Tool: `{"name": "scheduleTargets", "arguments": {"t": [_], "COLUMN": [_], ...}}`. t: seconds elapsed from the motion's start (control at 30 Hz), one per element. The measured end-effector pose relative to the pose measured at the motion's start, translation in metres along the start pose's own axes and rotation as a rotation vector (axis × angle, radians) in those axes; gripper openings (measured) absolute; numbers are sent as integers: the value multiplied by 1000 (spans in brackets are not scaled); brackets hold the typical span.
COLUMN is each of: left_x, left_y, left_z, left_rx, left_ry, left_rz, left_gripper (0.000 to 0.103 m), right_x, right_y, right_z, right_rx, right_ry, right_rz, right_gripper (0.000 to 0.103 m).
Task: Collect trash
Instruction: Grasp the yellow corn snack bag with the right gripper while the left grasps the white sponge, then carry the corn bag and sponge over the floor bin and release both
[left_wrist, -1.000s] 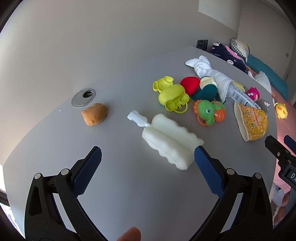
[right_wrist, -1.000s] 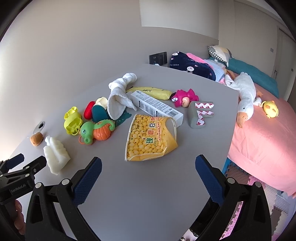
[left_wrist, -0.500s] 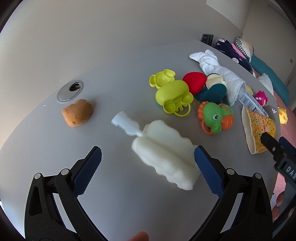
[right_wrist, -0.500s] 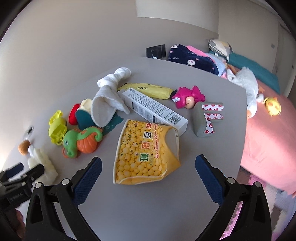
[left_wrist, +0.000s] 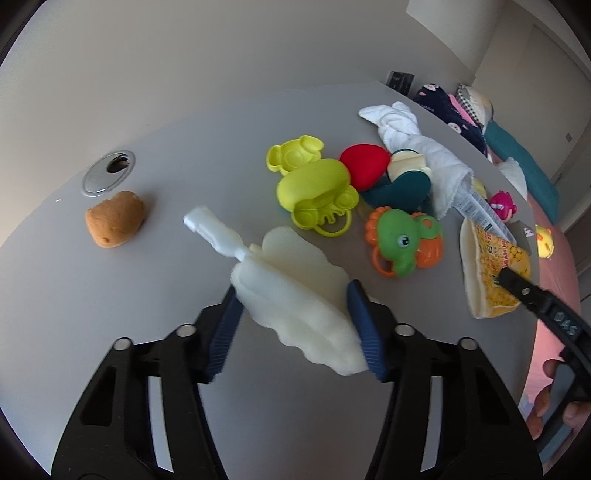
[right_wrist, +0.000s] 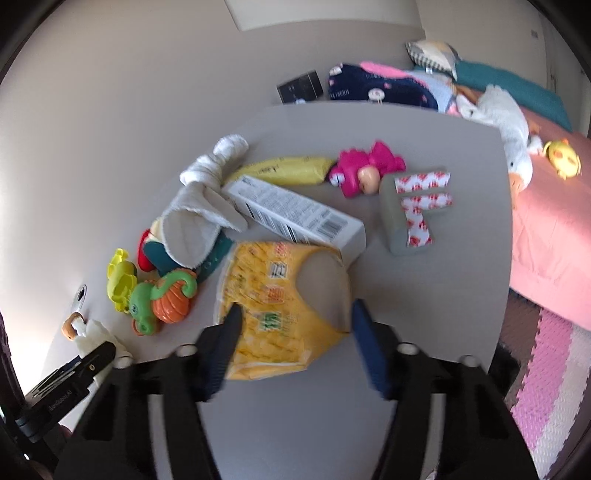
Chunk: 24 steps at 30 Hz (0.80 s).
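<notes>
My left gripper (left_wrist: 293, 295) is shut on a white sponge brush (left_wrist: 295, 288), its blue pads pressing both sides of the foam, the white plastic handle (left_wrist: 210, 229) pointing away to the upper left. My right gripper (right_wrist: 293, 317) has its jaws narrowed around a yellow corn snack bag (right_wrist: 280, 295) lying on the grey table (right_wrist: 424, 295); whether the pads touch the bag I cannot tell. The bag also shows in the left wrist view (left_wrist: 487, 273). A white cardboard box (right_wrist: 295, 218) and a yellow wrapper (right_wrist: 288, 170) lie beyond the bag.
Toys crowd the middle: a green and orange seahorse (left_wrist: 402, 240), lime moulds (left_wrist: 314, 188), a red piece (left_wrist: 364, 164), a white towel (left_wrist: 413, 144), a pink doll (right_wrist: 365, 170), a grey F block (right_wrist: 410, 214). A brown lump (left_wrist: 114, 218) lies near a cable grommet (left_wrist: 109, 171). A pink bed (right_wrist: 554, 221) stands right.
My left gripper moved forward and closed on the sponge brush. My right gripper moved forward and down over the corn bag and its jaws narrowed.
</notes>
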<state>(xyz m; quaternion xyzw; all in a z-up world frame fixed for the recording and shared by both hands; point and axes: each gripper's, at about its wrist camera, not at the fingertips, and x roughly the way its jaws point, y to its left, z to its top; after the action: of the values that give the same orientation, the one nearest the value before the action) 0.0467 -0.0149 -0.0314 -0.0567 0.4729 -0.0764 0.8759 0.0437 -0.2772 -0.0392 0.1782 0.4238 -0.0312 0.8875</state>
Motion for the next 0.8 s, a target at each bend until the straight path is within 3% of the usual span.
{"name": "scheduleTargets", "arguments": {"t": [0.17,0.37,0.53,0.8], "left_x": [1,-8,-26,-42], "left_y": [-7,-8,-15,-52], "left_z": [-1,-2,0,-1], "left_rx": [31,30,46,95], "left_ry": [-18,-79,-135,-154], "left_rz": [-13,-47,-52,-98], "left_gripper": [37,24,23,23], "right_x": [-2,-11,-33,-73], "right_y": [-2,0,-3,-25], "right_z": [1,-4,-6,-5], "right_rx": [-8,-41,-46,-22], "right_ry": [-16,-39,-78,-140], "right_rz": [5,4,2,-23], "right_gripper": [28,27,27,27]}}
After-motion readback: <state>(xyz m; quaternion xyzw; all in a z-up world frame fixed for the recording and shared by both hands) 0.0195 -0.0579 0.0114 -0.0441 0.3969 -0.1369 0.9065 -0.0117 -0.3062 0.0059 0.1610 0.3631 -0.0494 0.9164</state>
